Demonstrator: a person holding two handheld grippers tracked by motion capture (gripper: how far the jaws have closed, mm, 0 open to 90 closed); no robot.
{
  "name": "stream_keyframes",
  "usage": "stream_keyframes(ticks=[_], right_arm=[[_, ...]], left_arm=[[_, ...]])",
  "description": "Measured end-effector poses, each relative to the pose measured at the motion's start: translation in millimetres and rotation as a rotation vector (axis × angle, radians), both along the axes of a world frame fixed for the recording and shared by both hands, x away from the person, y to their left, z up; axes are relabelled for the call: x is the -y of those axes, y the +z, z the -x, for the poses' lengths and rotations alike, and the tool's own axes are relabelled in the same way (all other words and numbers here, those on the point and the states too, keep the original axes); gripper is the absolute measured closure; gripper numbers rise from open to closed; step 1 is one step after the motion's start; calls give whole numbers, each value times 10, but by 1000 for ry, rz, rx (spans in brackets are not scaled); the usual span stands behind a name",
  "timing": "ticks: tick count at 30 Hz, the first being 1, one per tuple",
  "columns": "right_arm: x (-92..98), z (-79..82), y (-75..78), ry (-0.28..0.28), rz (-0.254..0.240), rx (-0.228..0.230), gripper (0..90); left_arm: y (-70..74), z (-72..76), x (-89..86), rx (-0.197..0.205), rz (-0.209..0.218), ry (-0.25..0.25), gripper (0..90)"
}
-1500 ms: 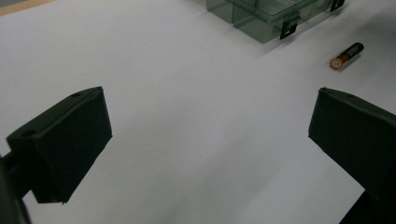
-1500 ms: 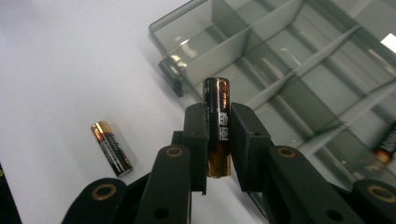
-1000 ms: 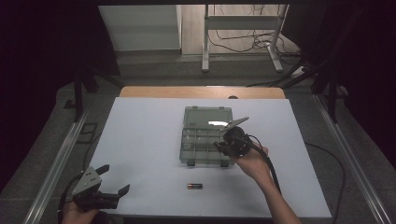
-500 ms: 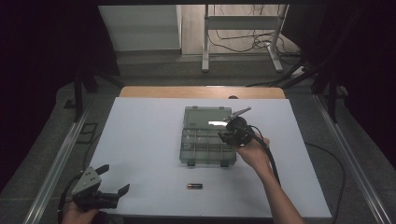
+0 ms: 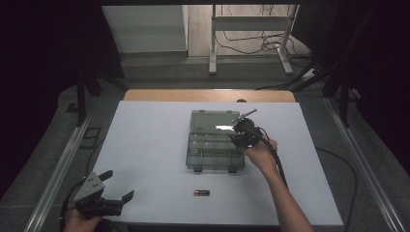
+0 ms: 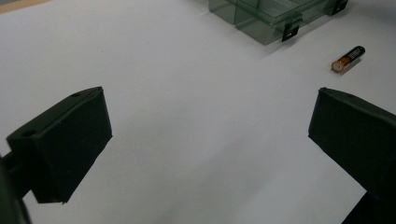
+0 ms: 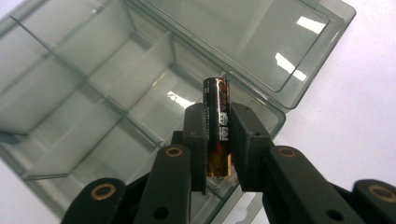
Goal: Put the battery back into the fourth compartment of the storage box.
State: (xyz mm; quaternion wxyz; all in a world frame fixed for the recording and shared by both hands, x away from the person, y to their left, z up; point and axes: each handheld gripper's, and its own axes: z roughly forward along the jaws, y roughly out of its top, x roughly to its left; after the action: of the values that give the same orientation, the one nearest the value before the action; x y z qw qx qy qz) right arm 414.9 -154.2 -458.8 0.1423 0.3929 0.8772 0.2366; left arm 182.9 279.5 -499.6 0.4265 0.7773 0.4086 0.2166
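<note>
The white rectangular worktop (image 5: 145,145) carries a smoky grey, see-through plastic compartment box (image 5: 212,151) a little right of its middle, nearer the far edge than the near one. The box lies open, its flat lid folded back toward the far edge and its tray split by thin walls into several small compartments; two dark latches sit on its near side.

The right claw (image 7: 217,135) hovers over the box's right side, above a compartment beside the hinge. It is clamped on a cylindrical black-and-copper battery (image 7: 218,126), which stands upright between the two black pads, its black end with pale lettering rising above them and its copper end below.

The left claw (image 5: 118,186) rests at the worktop's near left corner, its jaws spread wide with nothing between them.

A second black-and-copper battery (image 5: 201,192) lies on its side near the near edge, just in front of the box.
</note>
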Motion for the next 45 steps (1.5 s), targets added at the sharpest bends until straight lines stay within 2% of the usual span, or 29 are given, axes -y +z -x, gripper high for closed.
stream_keyframes(ticks=[8,12,14,16,19,21,26,29,34,38,45], right_arm=[[72,28,50,-7,-48,8,533],[85,88,75,20,-62,20,424],[86,115,94,34,-80,14,380],[75,144,105,65,-95,1,294],[53,209,115,94,-84,14,204],[55,263,121,113,-92,26,193],[94,365,151,130,-130,57,82],[105,407,149,135,-131,56,23],[96,493,132,142,-107,84,0],[100,572,154,146,-113,108,0],[105,701,186,188,-114,127,0]], left_arm=[[0,2,12,0,-5,-2,3],[1,3,15,1,-12,-4,3],[1,4,16,1,-12,-4,3],[1,7,18,3,-12,-5,3],[1,6,20,2,-14,-6,3],[2,9,23,4,-16,-8,3],[3,11,30,6,-23,-11,3],[3,12,27,8,-17,-10,3],[3,13,25,9,-16,-10,3],[3,11,19,6,-13,-10,3],[4,11,16,6,-9,-9,3]])
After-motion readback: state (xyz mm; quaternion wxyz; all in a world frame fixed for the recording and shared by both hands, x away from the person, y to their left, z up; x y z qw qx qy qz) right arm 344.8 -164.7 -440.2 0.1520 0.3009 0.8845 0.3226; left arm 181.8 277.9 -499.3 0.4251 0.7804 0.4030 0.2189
